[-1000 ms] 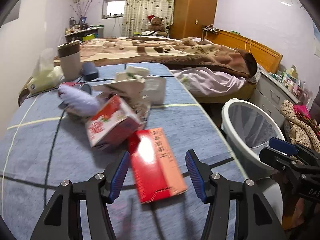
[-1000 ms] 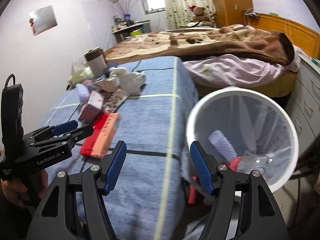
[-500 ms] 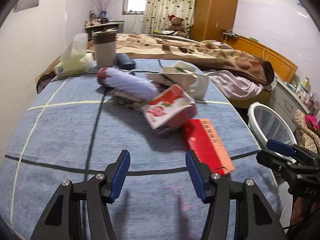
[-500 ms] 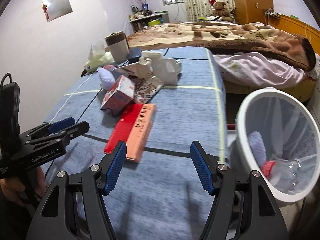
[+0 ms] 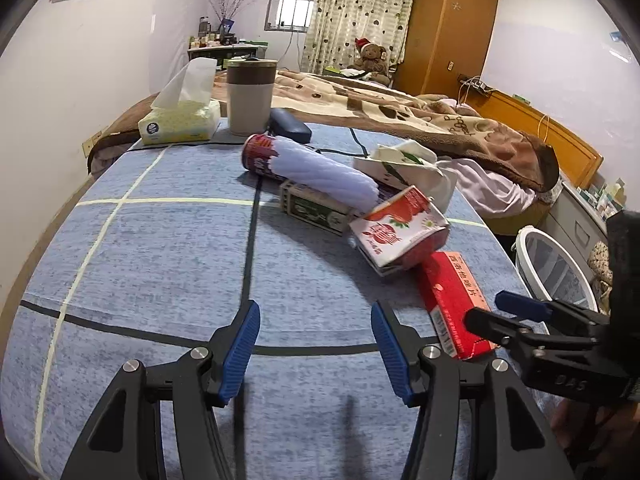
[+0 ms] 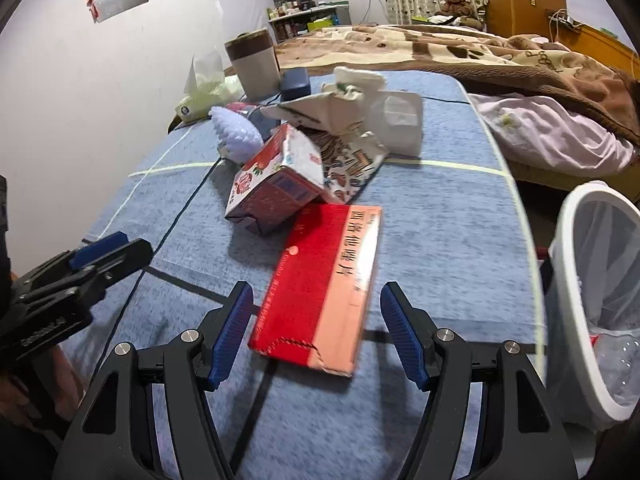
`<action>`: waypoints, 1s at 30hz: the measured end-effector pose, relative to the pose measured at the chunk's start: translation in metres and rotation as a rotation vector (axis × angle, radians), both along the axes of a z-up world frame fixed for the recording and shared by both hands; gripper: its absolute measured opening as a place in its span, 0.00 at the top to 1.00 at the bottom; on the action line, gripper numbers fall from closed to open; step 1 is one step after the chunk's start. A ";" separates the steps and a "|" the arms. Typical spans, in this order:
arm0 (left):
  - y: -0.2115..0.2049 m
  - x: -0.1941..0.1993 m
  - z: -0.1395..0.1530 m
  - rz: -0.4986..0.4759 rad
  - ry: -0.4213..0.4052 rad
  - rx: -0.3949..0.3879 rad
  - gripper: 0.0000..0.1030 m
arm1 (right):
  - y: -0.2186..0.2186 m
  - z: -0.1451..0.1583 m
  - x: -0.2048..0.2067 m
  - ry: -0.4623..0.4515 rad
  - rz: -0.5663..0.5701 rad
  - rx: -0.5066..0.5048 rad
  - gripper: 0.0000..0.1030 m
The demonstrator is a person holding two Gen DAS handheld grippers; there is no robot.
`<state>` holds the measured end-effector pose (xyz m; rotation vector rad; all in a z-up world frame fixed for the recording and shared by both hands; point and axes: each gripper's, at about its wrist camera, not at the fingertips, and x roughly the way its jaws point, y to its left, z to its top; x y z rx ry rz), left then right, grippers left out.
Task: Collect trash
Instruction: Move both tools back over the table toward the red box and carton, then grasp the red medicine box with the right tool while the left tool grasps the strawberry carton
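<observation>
Right gripper (image 6: 316, 332) jaws wide — seemingly clear of red box (image 6: 320, 280).

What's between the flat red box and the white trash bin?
Only bare blue blanket lies between the red box and the white bin, seen in the right wrist view.

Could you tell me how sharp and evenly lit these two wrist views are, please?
Left wrist: mostly sharp, fisheye bending the table edges; the window is blown out; soft finger shadows under the left gripper. Right wrist: the red box is slightly smeared at its near end, and the bin curves at the frame's edge.
</observation>
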<state>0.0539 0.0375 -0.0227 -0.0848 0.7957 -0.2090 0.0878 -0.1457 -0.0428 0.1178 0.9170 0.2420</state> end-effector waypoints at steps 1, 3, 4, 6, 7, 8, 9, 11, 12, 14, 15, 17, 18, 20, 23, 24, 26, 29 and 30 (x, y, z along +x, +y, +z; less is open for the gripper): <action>0.003 0.000 0.000 0.002 -0.003 -0.002 0.44 | 0.003 -0.001 0.001 0.003 0.003 -0.008 0.33; 0.007 0.001 0.000 0.005 -0.007 -0.006 0.44 | 0.008 -0.003 0.005 0.001 0.005 -0.030 0.27; 0.008 0.002 0.000 0.006 -0.007 -0.008 0.44 | 0.011 -0.005 0.006 0.002 0.005 -0.048 0.27; 0.011 0.004 0.000 0.004 -0.008 -0.012 0.44 | 0.012 -0.009 0.009 0.016 0.003 -0.078 0.27; 0.011 0.005 0.000 -0.001 -0.009 -0.013 0.44 | 0.013 -0.012 0.011 0.026 -0.004 -0.103 0.27; 0.011 0.007 0.000 -0.006 -0.010 -0.014 0.44 | 0.012 -0.013 0.012 0.033 -0.012 -0.117 0.27; 0.010 0.008 0.001 -0.011 -0.011 -0.016 0.44 | 0.010 -0.013 0.011 0.029 -0.016 -0.120 0.27; 0.008 0.012 0.002 -0.034 -0.014 -0.019 0.44 | 0.003 -0.011 0.012 0.033 -0.034 -0.100 0.27; 0.006 0.013 0.002 -0.041 -0.015 -0.019 0.44 | -0.002 -0.010 0.012 0.032 -0.043 -0.083 0.34; 0.001 0.018 0.002 -0.066 -0.017 -0.020 0.44 | -0.008 -0.010 0.010 0.029 -0.053 -0.077 0.38; -0.002 0.022 0.003 -0.082 -0.020 -0.023 0.44 | -0.012 -0.009 0.009 0.028 -0.059 -0.071 0.38; -0.008 0.028 0.003 -0.105 -0.022 -0.024 0.44 | -0.019 -0.008 0.006 0.023 -0.068 -0.062 0.38; -0.011 0.031 0.002 -0.116 -0.023 -0.023 0.44 | -0.023 -0.007 0.004 0.019 -0.073 -0.060 0.38; -0.019 0.040 0.001 -0.149 -0.024 -0.020 0.44 | -0.027 -0.004 0.001 0.008 -0.085 -0.053 0.38; -0.032 0.054 -0.001 -0.200 -0.026 -0.013 0.37 | -0.035 -0.001 -0.002 -0.002 -0.099 -0.037 0.38; -0.035 0.058 -0.002 -0.213 -0.024 -0.013 0.37 | -0.038 0.000 -0.002 -0.005 -0.103 -0.034 0.38; -0.045 0.069 -0.004 -0.252 -0.022 -0.015 0.37 | -0.041 0.000 -0.002 -0.006 -0.110 -0.027 0.38; -0.058 0.081 -0.007 -0.306 -0.017 -0.019 0.37 | -0.047 0.000 -0.002 -0.006 -0.120 -0.015 0.38; -0.061 0.084 -0.008 -0.317 -0.017 -0.019 0.37 | -0.048 0.000 -0.002 -0.007 -0.124 -0.013 0.38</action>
